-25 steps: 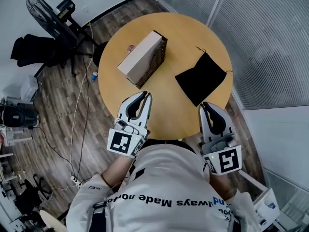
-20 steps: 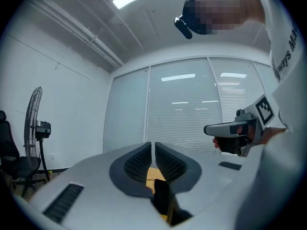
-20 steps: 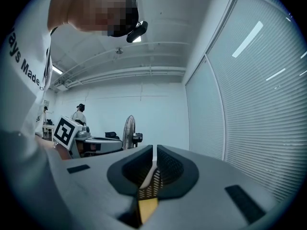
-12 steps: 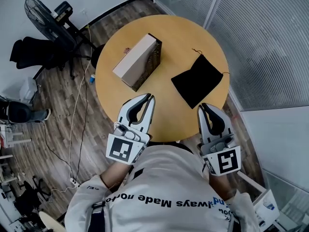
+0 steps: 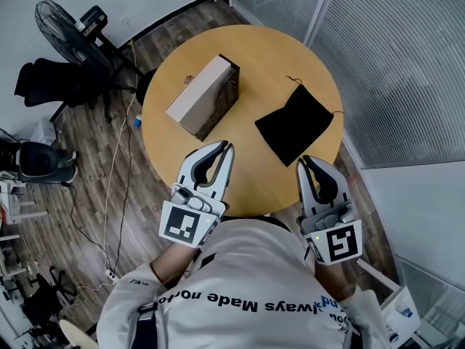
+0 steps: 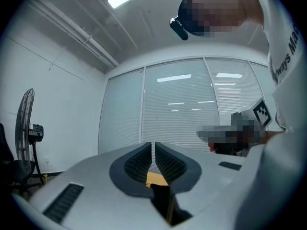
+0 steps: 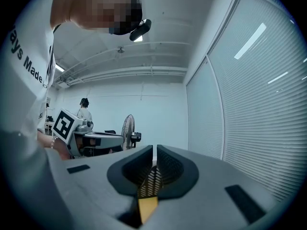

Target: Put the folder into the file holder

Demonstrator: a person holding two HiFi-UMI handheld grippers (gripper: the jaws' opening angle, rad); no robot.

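Observation:
On the round wooden table (image 5: 254,57), a file holder (image 5: 203,97) with a beige face and black mesh side sits at the left. A flat black folder (image 5: 294,126) lies to its right. My left gripper (image 5: 227,147) hovers over the table's near edge, short of the holder, jaws shut and empty. My right gripper (image 5: 304,162) hangs at the near right edge, just short of the folder's near corner, also shut with nothing in it. In the gripper views, the left gripper (image 6: 153,145) and the right gripper (image 7: 155,150) point upward at walls and blinds, pads together.
A standing fan (image 5: 62,17) and a dark chair (image 5: 51,78) are on the wooden floor to the left, with cables (image 5: 116,166) trailing there. A glass wall with blinds (image 5: 399,64) runs close along the table's right side.
The left gripper has shifted slightly right and its tips have come fully together. The table's things have slid a little left in the head view. The right gripper has barely moved.

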